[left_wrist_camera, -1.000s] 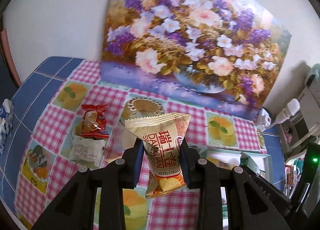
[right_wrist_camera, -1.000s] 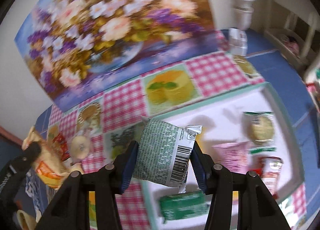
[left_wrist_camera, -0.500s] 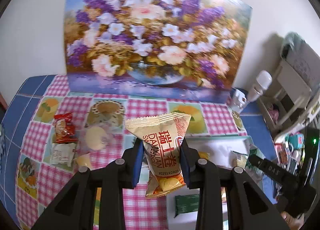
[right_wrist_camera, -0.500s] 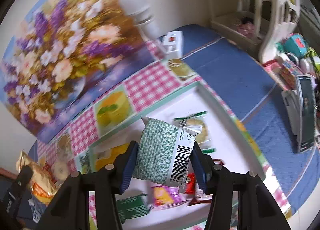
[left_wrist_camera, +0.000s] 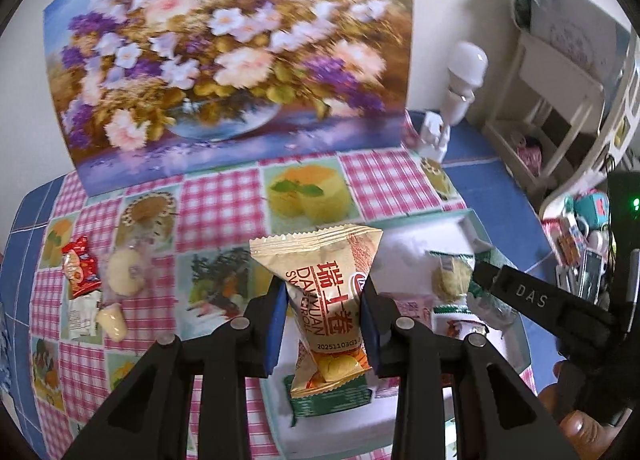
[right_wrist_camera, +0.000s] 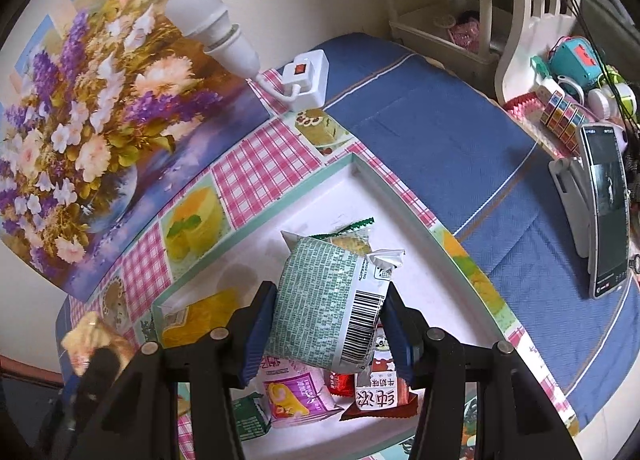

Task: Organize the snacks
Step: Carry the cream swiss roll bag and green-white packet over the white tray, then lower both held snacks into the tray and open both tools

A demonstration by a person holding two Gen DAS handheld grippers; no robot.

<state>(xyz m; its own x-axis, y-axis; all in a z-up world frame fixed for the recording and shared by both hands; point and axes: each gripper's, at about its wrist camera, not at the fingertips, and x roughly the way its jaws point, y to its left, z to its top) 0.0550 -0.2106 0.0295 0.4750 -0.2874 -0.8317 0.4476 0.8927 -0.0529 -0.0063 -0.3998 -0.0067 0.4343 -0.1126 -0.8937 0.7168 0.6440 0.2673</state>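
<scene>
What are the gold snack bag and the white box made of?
The gold snack bag looks like thin plastic film with a slightly shiny finish: its top edge is crimped and zigzag-cut, and it creases where the left gripper pinches it. The white box looks like matte cardboard, with thin, straight, green-edged walls, though I can't be sure.

- My left gripper (left_wrist_camera: 324, 320) tilts steeply downward, its jaws clamped on something between the blue pads.
- My right gripper (right_wrist_camera: 326, 326) also angles down, jaws pressed against something wider.
- A fingertip (left_wrist_camera: 576, 430) shows beside my left jaws.
</scene>
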